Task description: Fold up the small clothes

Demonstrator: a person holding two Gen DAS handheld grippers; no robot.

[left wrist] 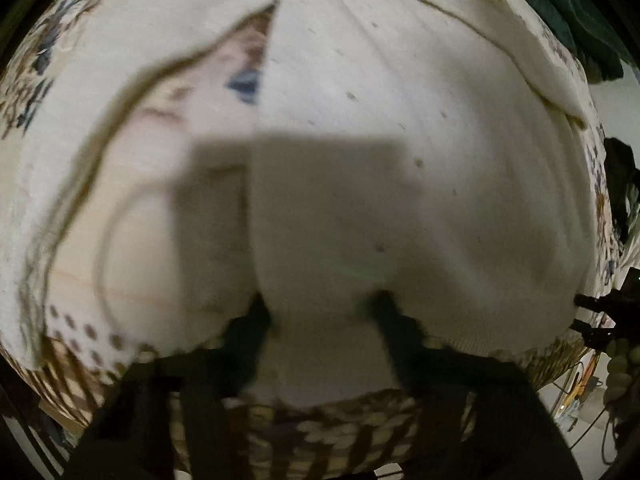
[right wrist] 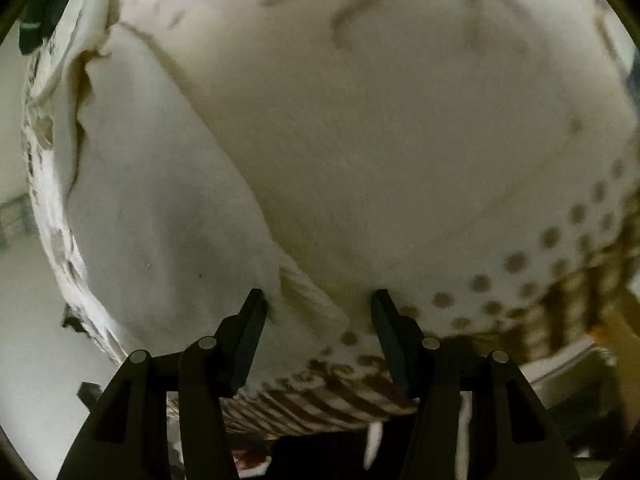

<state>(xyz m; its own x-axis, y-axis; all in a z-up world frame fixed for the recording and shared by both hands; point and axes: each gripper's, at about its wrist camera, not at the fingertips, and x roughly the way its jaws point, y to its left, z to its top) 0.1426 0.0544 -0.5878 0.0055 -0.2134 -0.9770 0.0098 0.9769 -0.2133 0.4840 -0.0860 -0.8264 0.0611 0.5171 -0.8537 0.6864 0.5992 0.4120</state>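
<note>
Both grippers, left gripper [left wrist: 320, 312] and right gripper [right wrist: 319, 308], gape over white garment [left wrist: 380, 120].

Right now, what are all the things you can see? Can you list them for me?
white garment: one, cream-white knit, spread over the middle of the table, its ribbed hem by the near edge
patterned tablecloth: one, off-white with brown dots, striped border and blue-brown flowers, under the garment
dark green cloth: one, at the far right corner in the left view
left hand-held gripper: one, black, open, low over the garment's near edge
right hand-held gripper: one, black, open, fingers either side of the ribbed hem
</note>
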